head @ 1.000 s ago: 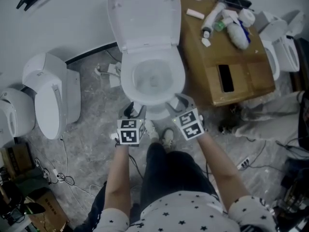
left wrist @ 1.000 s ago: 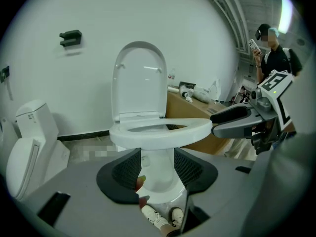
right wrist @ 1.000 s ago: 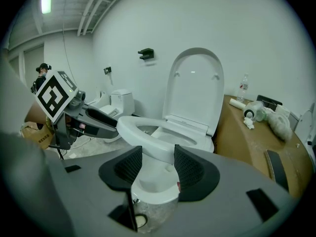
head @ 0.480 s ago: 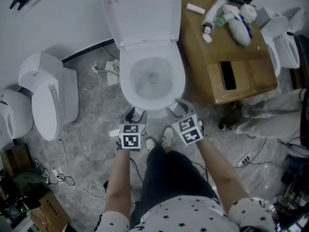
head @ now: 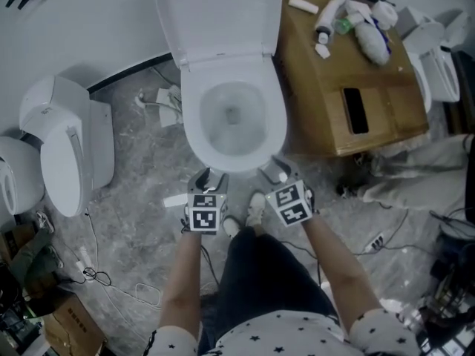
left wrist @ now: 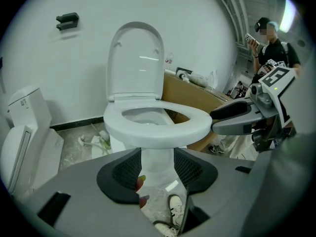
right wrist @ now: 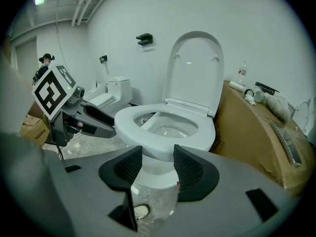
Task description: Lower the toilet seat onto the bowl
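The white toilet seat (head: 194,128) lies flat on the bowl (head: 234,117), and the lid (head: 217,13) stands upright at the wall. The left gripper (head: 210,176) and the right gripper (head: 276,170) hover just before the front rim, both with jaws wide apart and empty.

Toilet seat (head: 191,121) glossy, smooth white; table (head: 312,102) matt brown, perhaps cardboard; floor (head: 133,199) rough, mottled grey.

Brown cabinet (head: 312,87) bearing bottles (head: 326,17), spare toilet (head: 63,150), floor cables (head: 93,262)
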`<state>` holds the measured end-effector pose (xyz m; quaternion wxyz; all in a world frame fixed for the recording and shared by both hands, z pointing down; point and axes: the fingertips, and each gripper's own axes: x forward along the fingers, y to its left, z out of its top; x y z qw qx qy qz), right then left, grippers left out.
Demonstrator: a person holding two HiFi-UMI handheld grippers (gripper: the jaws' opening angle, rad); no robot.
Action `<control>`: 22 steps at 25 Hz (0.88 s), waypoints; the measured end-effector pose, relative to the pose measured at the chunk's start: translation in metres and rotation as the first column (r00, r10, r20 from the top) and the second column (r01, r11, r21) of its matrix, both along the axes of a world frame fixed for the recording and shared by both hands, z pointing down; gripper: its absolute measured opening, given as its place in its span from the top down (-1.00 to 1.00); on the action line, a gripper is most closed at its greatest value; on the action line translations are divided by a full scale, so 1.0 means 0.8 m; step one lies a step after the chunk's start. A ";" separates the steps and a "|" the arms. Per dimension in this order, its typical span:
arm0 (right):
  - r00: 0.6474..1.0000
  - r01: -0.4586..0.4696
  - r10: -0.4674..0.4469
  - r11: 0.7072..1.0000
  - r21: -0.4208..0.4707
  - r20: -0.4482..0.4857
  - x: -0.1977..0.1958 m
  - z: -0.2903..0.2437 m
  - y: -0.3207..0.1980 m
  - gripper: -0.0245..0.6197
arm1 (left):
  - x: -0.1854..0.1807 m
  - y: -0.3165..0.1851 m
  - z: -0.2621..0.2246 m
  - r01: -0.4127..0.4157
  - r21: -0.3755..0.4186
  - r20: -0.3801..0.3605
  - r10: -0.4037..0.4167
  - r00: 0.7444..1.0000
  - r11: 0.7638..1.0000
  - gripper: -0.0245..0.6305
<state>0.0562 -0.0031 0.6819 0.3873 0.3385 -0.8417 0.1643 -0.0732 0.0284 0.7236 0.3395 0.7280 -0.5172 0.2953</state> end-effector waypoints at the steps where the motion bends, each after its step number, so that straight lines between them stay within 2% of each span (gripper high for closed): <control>1: 1.000 0.000 0.000 1.000 0.000 -0.002 0.001 0.004 0.002 0.29 | 0.001 0.002 0.004 -0.005 -0.001 0.001 0.005 1.000 1.000 0.29; 22: 0.999 -0.024 0.023 0.999 -0.034 -0.023 0.008 0.088 0.031 0.29 | 0.009 0.029 0.094 -0.067 -0.064 0.035 0.070 0.997 0.996 0.29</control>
